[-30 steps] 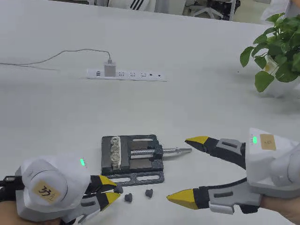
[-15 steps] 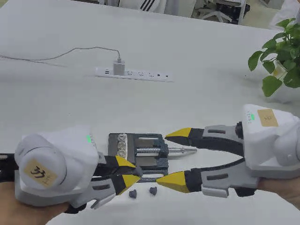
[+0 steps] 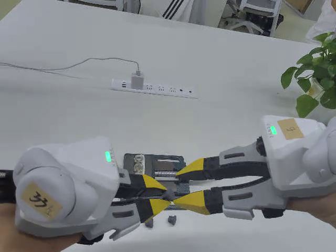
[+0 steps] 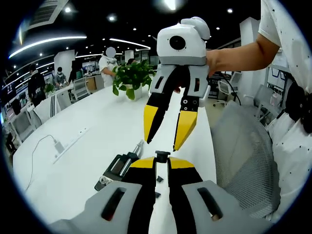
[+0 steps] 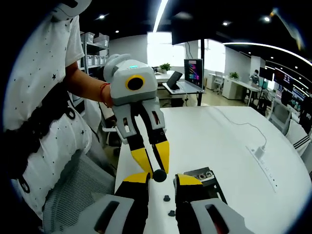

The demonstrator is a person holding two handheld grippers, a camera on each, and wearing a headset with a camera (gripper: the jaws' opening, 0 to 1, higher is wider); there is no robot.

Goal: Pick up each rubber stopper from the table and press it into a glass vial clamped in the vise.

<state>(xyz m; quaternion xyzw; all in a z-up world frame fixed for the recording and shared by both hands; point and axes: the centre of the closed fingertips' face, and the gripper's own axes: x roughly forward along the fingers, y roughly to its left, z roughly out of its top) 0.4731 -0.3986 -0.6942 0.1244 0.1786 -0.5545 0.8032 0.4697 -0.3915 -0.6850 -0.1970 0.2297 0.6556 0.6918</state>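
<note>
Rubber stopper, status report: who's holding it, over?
Left gripper shut on rubber stopper, lifted near vise. Right gripper open, facing it. Two stoppers on table. Nothing over the vials.

Your bench (image 3: pixel 236 68): smooth matt white top. Your vise (image 3: pixel 163 159): dark matt metal, bright bare screw. Its vials (image 3: pixel 138 166): clear glossy glass. Held stopper (image 4: pixel 162 156): dull dark rubber. Your left hand-held gripper (image 3: pixel 164 197) and right hand-held gripper (image 3: pixel 176 188): smooth white plastic shells, yellow jaw tips.

The vise (image 3: pixel 157 161) sits on the table (image 3: pixel 79 115), with glass vials (image 3: pixel 138 164) at its left end. Two loose stoppers (image 3: pixel 171 220) lie just in front of it. Over its near edge, the left gripper (image 3: pixel 164 196), a rubber stopper (image 3: pixel 168 196) between its jaws, meets the right gripper (image 3: pixel 177 188). A power strip (image 3: pixel 152 87) lies behind, and a potted plant (image 3: pixel 315 79) stands far right.
</note>
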